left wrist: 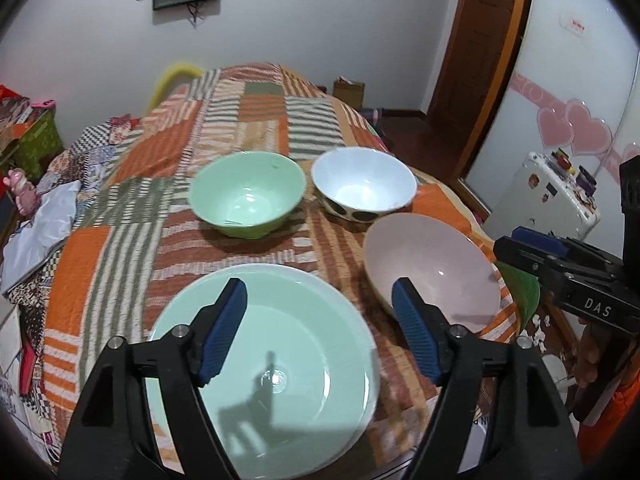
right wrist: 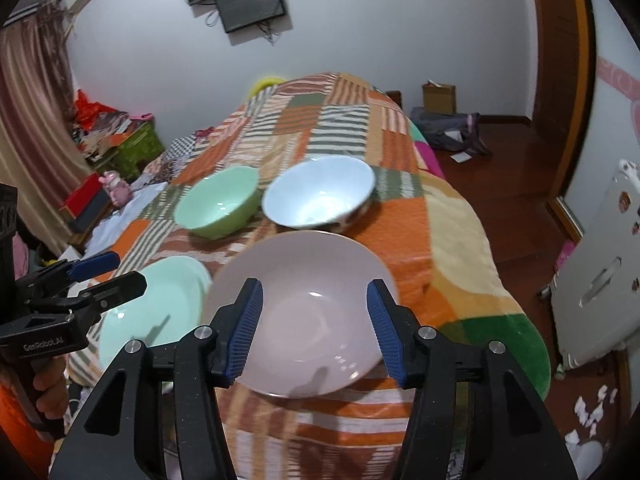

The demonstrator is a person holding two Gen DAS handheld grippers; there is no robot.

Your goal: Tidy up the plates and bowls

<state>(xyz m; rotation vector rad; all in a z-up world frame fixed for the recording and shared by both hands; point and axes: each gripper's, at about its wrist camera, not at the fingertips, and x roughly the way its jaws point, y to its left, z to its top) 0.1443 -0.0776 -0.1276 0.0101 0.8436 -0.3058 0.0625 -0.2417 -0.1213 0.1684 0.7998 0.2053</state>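
Left wrist view shows the left gripper (left wrist: 320, 296) with jaws apart and empty above the mint-green plate (left wrist: 304, 344) at lower centre of the bed (left wrist: 256, 108); the right gripper (right wrist: 314, 308), jaws likewise apart and gripping nothing, hangs over the pink plate (right wrist: 304, 280). Both plates look freshly set down. Next, probably, each reaches for a bowl, green bowl (left wrist: 246, 194) and white spotted bowl (left wrist: 362, 184), lying beyond, upper centre.
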